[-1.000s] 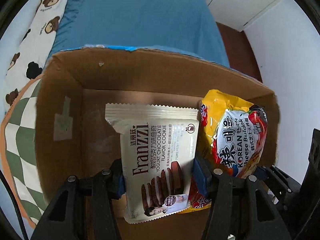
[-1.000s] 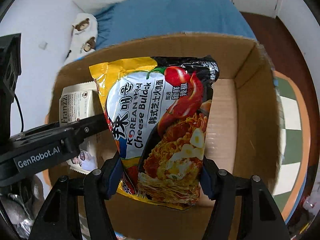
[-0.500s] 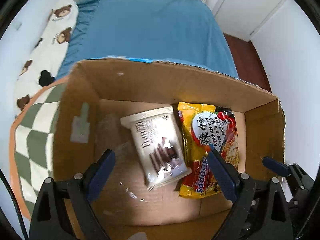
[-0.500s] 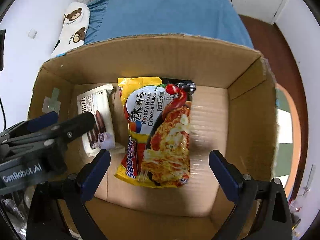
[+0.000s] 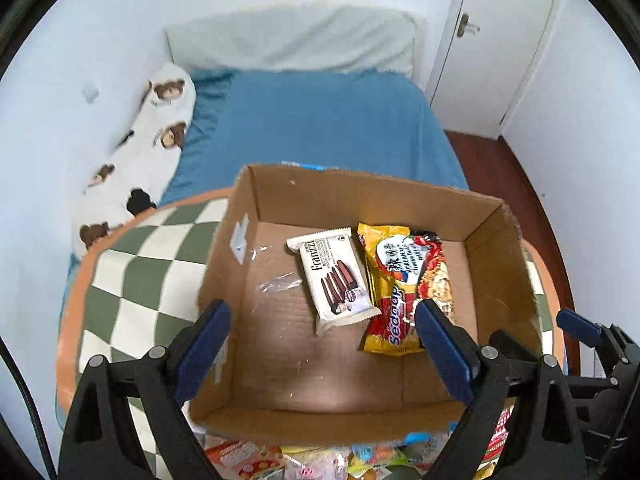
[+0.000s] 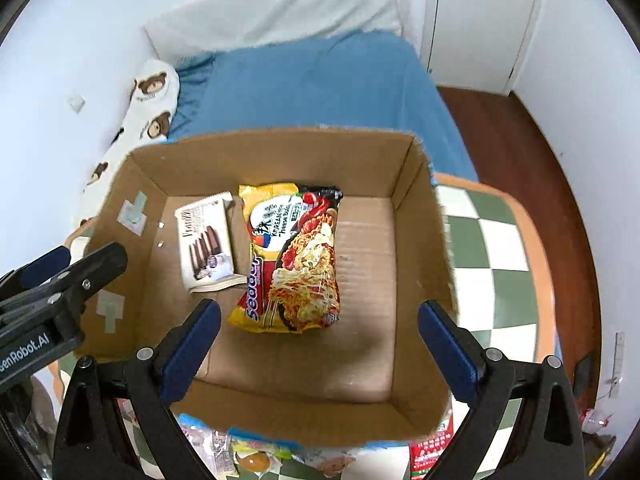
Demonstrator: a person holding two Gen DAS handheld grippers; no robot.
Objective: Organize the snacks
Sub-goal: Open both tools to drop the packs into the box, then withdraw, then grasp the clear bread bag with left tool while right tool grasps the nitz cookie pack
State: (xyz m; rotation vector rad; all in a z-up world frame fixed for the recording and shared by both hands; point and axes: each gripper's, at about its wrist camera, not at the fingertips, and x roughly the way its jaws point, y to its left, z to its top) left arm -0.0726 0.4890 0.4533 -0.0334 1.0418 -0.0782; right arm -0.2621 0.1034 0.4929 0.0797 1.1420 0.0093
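Brown corrugated cardboard forms the open box (image 5: 492, 224) that everything here is arranged around. On its floor lie two packets side by side, both flat, their long axes running from the near wall toward the far wall. The white Franzzi chocolate cookie packet (image 5: 338, 280) tilts slightly, its printed name reading up its length; just beside it on the right is the yellow and black Korean cheese noodle packet (image 6: 294, 260), glossy, with red sauce and noodles pictured on the front. The box sits on a round tabletop (image 5: 132, 264) with a green and white checked cover and orange rim. Behind the box is a bed with a blue sheet (image 5: 320, 120), a white bear-print pillow (image 5: 144, 152) to its left, and white walls and door beyond. In front of the box is a heap of small colourful snack wrappers (image 6: 248, 456). Above the box's near edge, the left gripper (image 5: 320, 344) and right gripper (image 6: 318, 344) each have their blue-padded fingers spread wide with nothing between them.
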